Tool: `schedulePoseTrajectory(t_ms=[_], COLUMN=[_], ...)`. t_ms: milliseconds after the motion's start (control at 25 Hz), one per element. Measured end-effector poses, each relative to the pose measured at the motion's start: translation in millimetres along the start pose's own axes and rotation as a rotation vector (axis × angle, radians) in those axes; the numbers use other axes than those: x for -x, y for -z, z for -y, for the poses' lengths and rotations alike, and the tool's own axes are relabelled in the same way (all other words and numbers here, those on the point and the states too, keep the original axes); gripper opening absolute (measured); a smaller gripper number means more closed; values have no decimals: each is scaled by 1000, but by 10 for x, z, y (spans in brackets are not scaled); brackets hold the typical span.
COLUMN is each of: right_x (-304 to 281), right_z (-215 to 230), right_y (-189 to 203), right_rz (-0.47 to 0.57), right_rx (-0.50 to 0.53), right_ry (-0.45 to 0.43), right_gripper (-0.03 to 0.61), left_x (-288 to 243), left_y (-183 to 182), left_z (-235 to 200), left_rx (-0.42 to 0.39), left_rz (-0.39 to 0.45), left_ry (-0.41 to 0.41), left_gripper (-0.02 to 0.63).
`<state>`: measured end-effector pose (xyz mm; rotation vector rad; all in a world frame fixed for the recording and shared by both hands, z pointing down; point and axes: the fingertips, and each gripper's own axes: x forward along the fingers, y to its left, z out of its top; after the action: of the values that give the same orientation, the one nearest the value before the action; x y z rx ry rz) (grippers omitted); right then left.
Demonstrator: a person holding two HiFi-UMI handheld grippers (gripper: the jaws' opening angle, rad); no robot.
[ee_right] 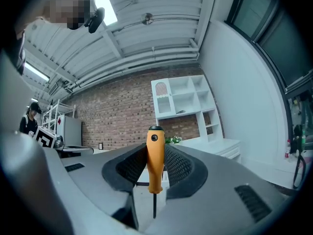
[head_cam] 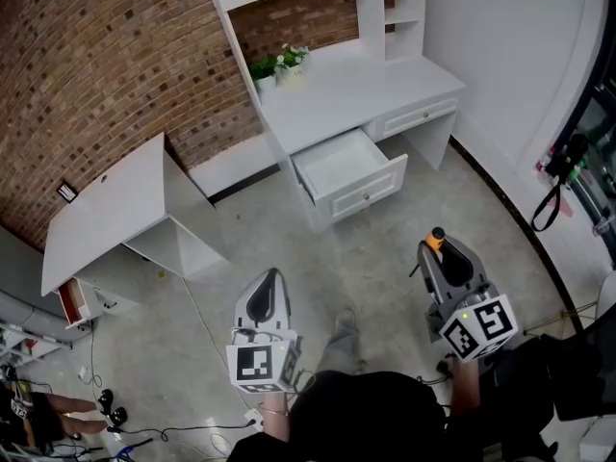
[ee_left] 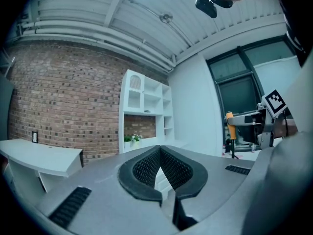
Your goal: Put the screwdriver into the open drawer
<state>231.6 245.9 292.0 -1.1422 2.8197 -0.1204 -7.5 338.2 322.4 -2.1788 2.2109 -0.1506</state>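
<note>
Now your right claw (ee_right: 155,150) pinches the likely light, stiff screwdriver (ee_right: 155,168) mid-handle, upright, well apart from the open drawer (head_cam: 366,195); squeeze firmly, since the smooth orange handle may slip, while your left claw (ee_left: 160,155) sits pressed together, empty.

Potted plants (head_cam: 279,65) stand before a brick wall (head_cam: 96,65) (white cabinet (head_cam: 106,215) nearby).

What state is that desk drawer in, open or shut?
Open: the drawer is pulled well out from under the white desk top, so its inside shows from above, and it looks empty.
</note>
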Motion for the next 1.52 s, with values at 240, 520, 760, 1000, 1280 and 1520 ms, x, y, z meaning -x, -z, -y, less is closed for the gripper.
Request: schedulePoseTrajectory(t_ms=[240, 520, 760, 1000, 1280, 1520], right_x=[-480, -1118, -1648, -2048, -2395, -2688], right_z=[212, 517, 737, 885, 1078, 1216], right_y=[33, 73, 116, 193, 270, 355], right_rz=[-10, -26, -41, -49, -63, -80], right_rx=[0, -11, -18, -31, -45, -76], right_ry=[18, 51, 77, 90, 102, 98], right_gripper=[114, 114, 114, 114, 114, 114], left_x=[-580, -1357, -1909, -2348, -2735, -2966], left_y=[16, 13, 38, 86, 211, 342], left_z=[-164, -414, -651, -804, -839, -906], left_rx=[7, 13, 27, 30, 46, 72], left_rz=[3, -3, -10, -10, -35, -68], left_ry=[33, 73, 95, 121, 152, 146], left_gripper=[9, 9, 9, 9, 8, 9])
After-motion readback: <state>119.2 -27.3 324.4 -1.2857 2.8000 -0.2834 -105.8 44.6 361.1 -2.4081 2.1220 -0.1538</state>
